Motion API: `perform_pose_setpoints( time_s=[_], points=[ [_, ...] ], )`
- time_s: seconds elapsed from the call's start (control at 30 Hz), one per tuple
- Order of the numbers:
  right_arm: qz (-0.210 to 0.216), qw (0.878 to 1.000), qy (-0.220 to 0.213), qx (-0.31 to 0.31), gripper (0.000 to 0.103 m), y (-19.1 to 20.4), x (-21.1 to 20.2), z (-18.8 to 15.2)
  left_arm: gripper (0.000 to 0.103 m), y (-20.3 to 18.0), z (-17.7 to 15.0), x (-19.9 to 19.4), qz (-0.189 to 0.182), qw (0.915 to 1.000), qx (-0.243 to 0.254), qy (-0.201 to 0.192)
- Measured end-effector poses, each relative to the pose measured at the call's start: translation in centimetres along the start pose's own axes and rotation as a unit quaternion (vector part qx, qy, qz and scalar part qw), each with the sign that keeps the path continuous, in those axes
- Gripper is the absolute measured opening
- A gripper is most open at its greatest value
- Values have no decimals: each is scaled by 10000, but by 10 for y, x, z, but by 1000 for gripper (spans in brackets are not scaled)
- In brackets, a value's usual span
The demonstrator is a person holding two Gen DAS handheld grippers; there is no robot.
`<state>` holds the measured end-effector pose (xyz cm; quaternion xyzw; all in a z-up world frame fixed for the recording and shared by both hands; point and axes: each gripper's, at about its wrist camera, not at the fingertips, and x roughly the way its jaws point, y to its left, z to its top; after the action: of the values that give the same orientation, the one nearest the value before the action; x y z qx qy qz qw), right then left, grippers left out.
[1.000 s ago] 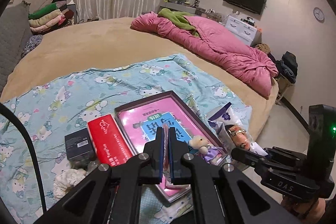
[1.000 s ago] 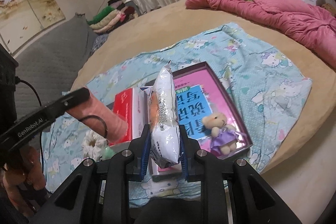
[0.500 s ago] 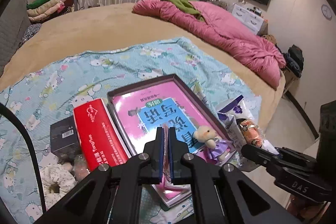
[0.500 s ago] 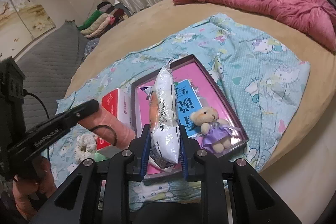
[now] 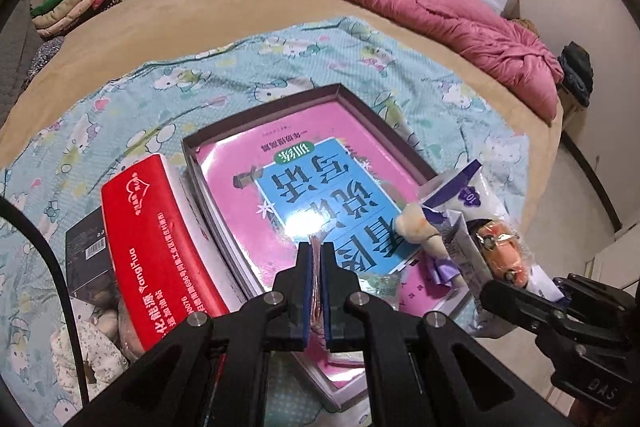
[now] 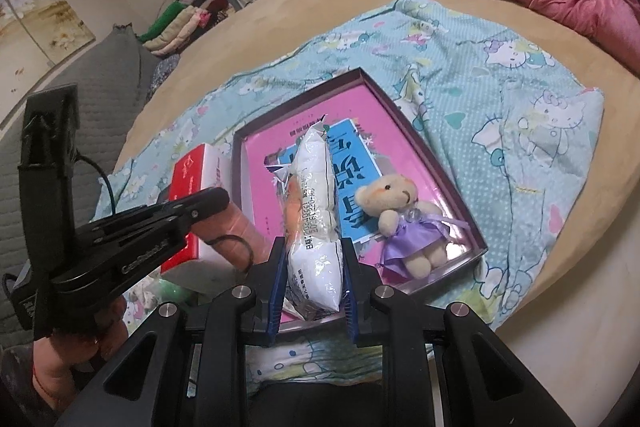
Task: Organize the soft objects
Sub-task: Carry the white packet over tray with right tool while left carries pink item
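Above the red rectangular tissue box (image 6: 192,179) the left gripper (image 5: 316,267) pinched a thin pink wrapper (image 5: 316,255) in near-shut fingers, while the right gripper (image 6: 314,259) clamped a white plastic snack packet (image 6: 314,211) over the purple-rimmed tray (image 6: 424,147) beside the small purple-dressed plush bear (image 6: 404,223).

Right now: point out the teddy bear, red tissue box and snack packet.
teddy bear (image 6: 404,223), right wrist view, on its purple dress.
red tissue box (image 5: 156,247), left wrist view, on its red top face.
snack packet (image 6: 316,227), right wrist view, on its white wrapper.
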<state>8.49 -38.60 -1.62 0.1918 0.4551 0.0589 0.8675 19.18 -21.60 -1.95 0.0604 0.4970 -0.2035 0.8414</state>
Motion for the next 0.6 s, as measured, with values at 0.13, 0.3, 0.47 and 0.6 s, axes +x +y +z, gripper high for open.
perform_pose_setpoints(
  time_s=[0.13,0.3,0.47,0.6],
  points=[
    [-45,10000,54,64,25,-6,6,0,4,2,4,6,-20,10000,21,56],
    [-107,9998,118,122,25,-12,15,-1,5,3,11,14,16,9999,52,88],
    [-217,9995,218,71,25,-10,28,-5,5,4,18,22,65,9999,50,143],
    [-270,9991,324,71,25,-12,38,-9,5,9,22,29,30,9998,-35,210]
  ],
)
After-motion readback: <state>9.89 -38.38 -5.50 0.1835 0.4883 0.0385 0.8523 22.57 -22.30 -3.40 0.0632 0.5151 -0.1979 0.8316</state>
